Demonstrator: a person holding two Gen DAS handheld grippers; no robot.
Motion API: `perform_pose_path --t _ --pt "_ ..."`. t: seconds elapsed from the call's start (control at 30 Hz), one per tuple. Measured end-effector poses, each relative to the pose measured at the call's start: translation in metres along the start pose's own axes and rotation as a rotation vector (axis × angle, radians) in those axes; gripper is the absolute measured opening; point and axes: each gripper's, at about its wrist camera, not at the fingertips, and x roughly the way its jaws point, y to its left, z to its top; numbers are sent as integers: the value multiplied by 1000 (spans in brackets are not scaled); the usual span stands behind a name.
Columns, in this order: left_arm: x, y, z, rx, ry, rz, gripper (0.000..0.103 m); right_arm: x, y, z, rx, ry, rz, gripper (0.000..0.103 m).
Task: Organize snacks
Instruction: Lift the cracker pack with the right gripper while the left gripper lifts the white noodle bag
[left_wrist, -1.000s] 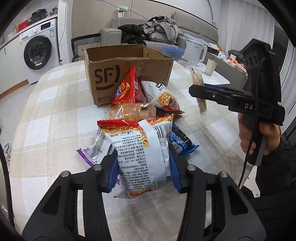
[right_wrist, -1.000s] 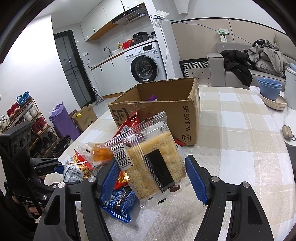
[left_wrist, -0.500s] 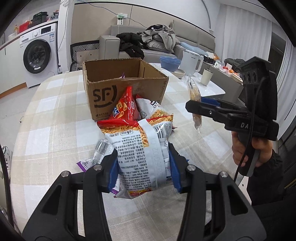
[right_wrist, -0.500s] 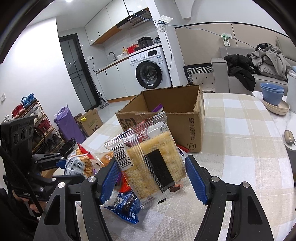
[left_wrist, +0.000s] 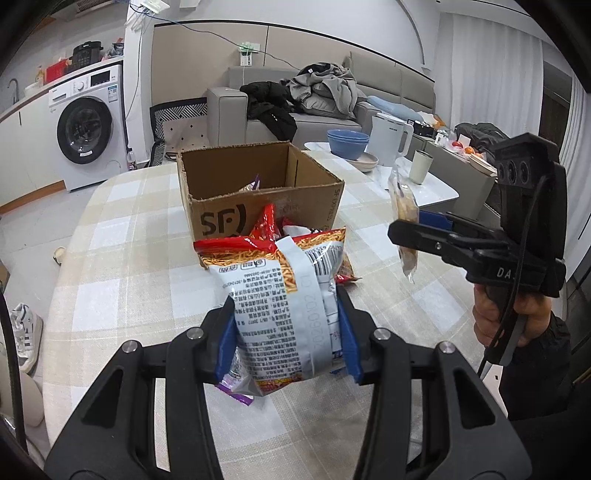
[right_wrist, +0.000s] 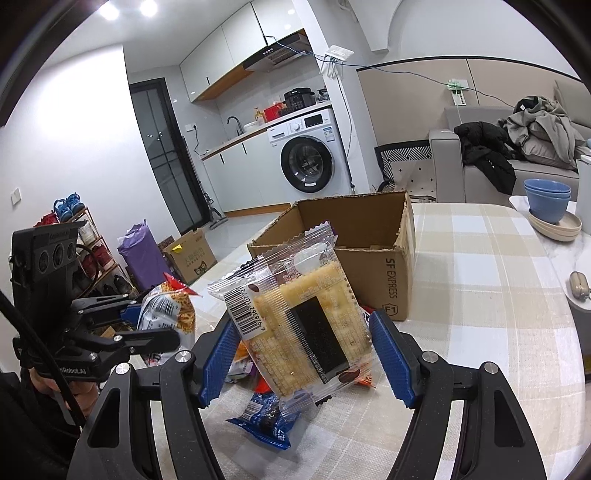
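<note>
Lifted higher than a second ago: both packets, now clear of the pile and level with the cardboard box (left_wrist: 258, 195). Left gripper (left_wrist: 286, 341) clamped narrow on the noodle snack bag (left_wrist: 280, 302); right gripper (right_wrist: 303, 354) closed wider on the clear cracker packet (right_wrist: 299, 325), held upright. Box open on the checked table (left_wrist: 122, 258), something purple already inside. Still loose by its front: red bags (left_wrist: 267, 225), a blue wrapper (right_wrist: 264, 421). Early going, most snacks left to box.
</note>
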Motion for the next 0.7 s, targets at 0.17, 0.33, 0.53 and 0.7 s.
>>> perform_pose_path --t 0.17,0.33,0.53,0.7 --pt "-3 1 6 9 -15 28 44 -2 1 0 1 -7 0 72" --pt "2 5 14 11 -27 55 44 -3 1 1 6 -13 0 72" --pt "10 14 23 -18 -36 61 44 -2 1 3 8 -17 -6 72" --pt "16 20 29 -34 -40 73 44 -3 4 6 3 -25 -7 72"
